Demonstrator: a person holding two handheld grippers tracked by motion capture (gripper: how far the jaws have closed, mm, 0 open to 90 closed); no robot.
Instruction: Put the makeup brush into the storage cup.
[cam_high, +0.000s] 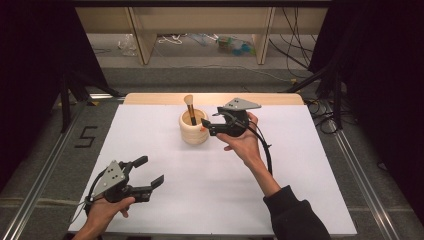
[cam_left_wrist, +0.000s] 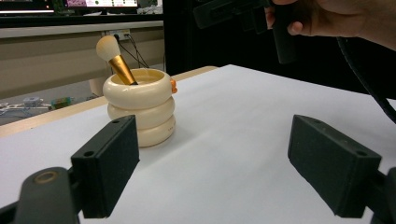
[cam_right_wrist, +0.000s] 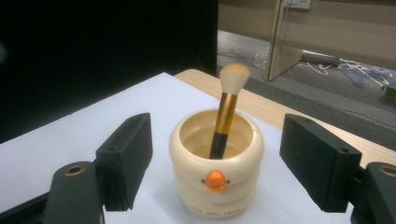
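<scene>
A cream ringed cup stands upright at the back middle of the white table. A makeup brush with a gold ferrule leans inside it, bristles up. An orange knob marks the cup's side. My right gripper is open just right of the cup, jaws pointing at it and empty. My left gripper is open near the front left, empty, well short of the cup.
The table's wooden far edge lies behind the cup. Beyond it are shelf legs and loose cables on the floor. Black curtains flank both sides. Metal rails run along the table.
</scene>
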